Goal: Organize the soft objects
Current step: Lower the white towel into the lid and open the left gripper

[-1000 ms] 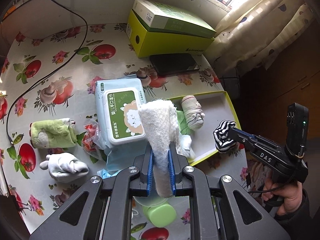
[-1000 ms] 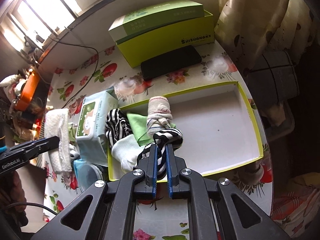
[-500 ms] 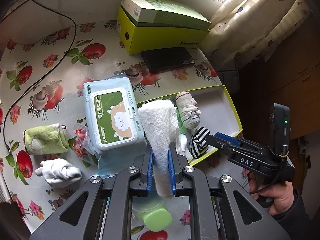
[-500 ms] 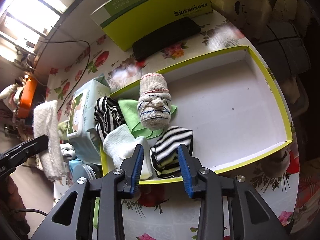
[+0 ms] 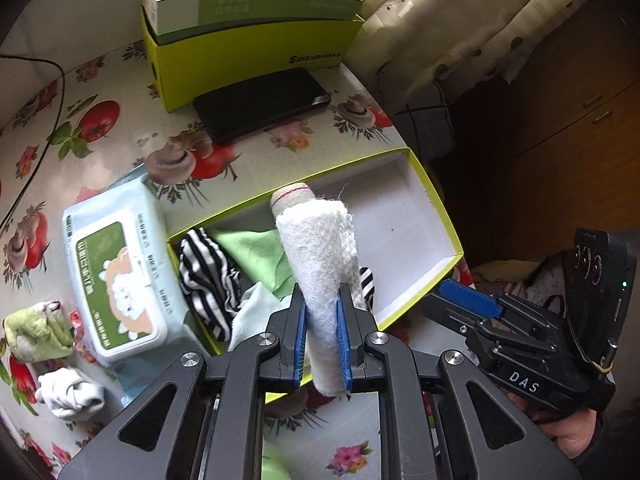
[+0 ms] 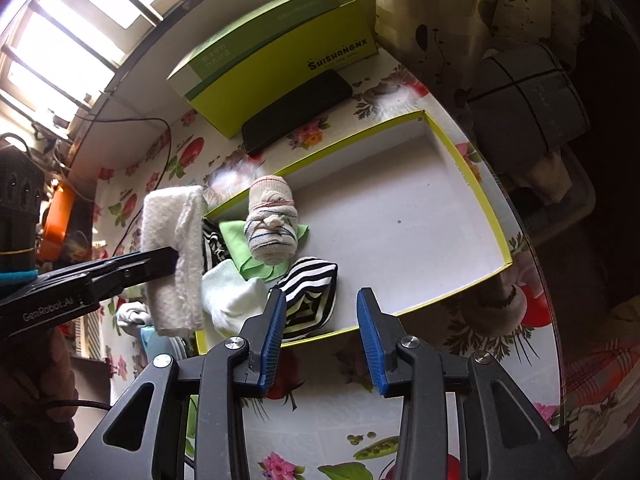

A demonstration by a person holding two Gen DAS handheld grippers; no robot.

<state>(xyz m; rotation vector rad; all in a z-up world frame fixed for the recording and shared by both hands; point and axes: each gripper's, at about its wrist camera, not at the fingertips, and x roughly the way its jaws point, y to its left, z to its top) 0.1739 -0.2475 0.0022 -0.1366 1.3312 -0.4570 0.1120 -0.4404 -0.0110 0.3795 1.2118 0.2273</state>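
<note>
A: At the lower middle of the left wrist view, what is seen between the blue ribbed pads of the left gripper (image 5: 322, 344)?

B: A rolled white towel (image 5: 320, 264) of coarse, fluffy weave is pinched there, standing upright above the near edge of the shallow box (image 5: 436, 208). In the right wrist view the same roll (image 6: 172, 256) is seen at the left, clamped at mid-height, with its frayed edge turned toward the box.

A: And how is the right gripper (image 6: 322, 338) shown?

B: Its jaws are spread wide and nothing is held between them. It is placed at the lower middle of its own frame, just before the box's near wall (image 6: 440, 300).

A: What is found inside the box?

B: A white cardboard floor with yellow-green rims is seen, bare on the right half. At the left end soft items are gathered: a beige rolled sock (image 6: 272, 224) with thin coloured stripes, lying on a flat green cloth (image 6: 236, 240); a black-and-white striped bundle (image 6: 310, 296) by the near wall; a pale white sock (image 6: 230, 296) beside it; and a second striped piece (image 5: 208, 276) against the left wall.

A: What is left outside, on the glossy floral tablecloth (image 5: 100, 120)?

B: At the left of the left wrist view a plastic wet-wipes pack (image 5: 116, 288) is seen touching the box, and further left a fuzzy green roll (image 5: 36, 334) and a knotted white sock (image 5: 68, 394)
</note>
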